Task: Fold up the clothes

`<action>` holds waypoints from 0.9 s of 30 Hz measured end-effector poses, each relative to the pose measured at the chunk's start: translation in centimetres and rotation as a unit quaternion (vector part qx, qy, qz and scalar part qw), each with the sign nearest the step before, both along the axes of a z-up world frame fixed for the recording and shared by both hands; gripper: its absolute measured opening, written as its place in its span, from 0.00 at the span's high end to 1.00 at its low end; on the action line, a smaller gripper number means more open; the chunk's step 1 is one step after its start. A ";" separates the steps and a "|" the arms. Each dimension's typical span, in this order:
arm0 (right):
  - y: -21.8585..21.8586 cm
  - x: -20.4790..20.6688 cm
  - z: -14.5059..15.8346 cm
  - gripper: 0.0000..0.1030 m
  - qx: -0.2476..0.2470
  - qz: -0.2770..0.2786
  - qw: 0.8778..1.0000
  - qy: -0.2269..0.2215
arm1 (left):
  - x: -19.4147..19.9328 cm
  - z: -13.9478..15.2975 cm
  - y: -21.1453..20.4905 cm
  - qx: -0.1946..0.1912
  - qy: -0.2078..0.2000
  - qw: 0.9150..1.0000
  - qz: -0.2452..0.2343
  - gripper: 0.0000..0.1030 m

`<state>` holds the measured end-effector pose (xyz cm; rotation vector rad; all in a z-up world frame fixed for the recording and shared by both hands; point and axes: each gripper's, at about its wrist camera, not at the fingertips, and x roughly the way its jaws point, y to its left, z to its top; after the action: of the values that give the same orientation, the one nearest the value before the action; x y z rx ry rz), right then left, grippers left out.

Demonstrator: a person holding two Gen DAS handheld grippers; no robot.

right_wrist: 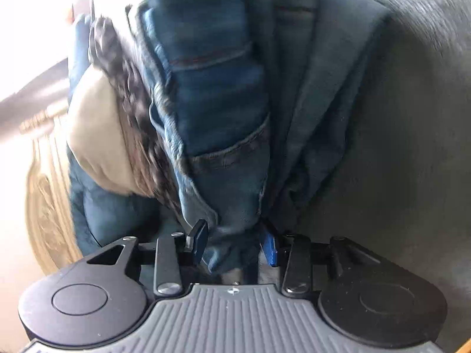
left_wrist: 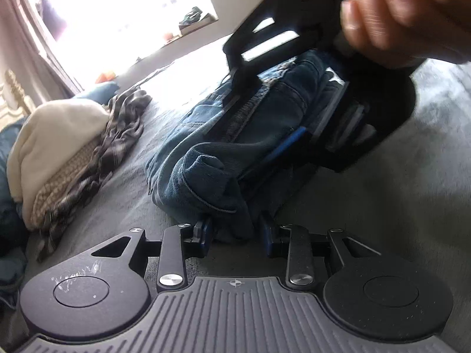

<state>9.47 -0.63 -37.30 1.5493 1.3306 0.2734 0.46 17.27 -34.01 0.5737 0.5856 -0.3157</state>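
Bed surface: grey, short-napped cover (left_wrist: 382,206), flat, filling most of both views. Room overexposed; bright window (left_wrist: 117,14) at far left in the left wrist view, mauve curtain (left_wrist: 17,29) hanging beside it, cream carved bed frame (left_wrist: 14,94) at the frame edge.

Left side of bed: heap of clothes — cream fleece (left_wrist: 53,135) on top, dark plaid shirt (left_wrist: 117,126) draped beside it, teal quilt (left_wrist: 8,206) underneath.

Centre: blue jeans (left_wrist: 229,147), folded into a thick bundle, lying on the grey cover, well apart from the heap.

Left gripper (left_wrist: 235,234): blue-padded fingers closed on the near end of the jeans, denim bunched between them.

Right gripper (right_wrist: 235,241): fingers pinching a fold of denim; pocket seam visible just beyond. In the left wrist view its black body sits over the far end of the bundle, the person's hand (left_wrist: 406,14) on it, blurred.

No readable labels or writing anywhere.
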 end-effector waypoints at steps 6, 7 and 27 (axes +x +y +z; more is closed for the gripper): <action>1.3 -0.6 0.6 0.77 0.016 -0.035 0.999 0.002 | -0.7 -0.4 -0.2 0.037 -0.014 0.999 -0.035 0.69; 1.5 -0.7 0.8 0.80 0.018 -0.041 0.999 0.002 | -0.6 -0.4 -0.2 0.038 -0.013 0.999 -0.038 0.69; 4.6 0.0 4.9 0.84 0.028 -0.083 0.996 0.031 | 3.5 3.3 5.3 -0.163 0.125 0.977 -0.055 0.72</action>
<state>9.48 3.99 -32.39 1.7160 1.2431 0.1604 3.94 22.60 -30.68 0.2512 0.7281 -0.5826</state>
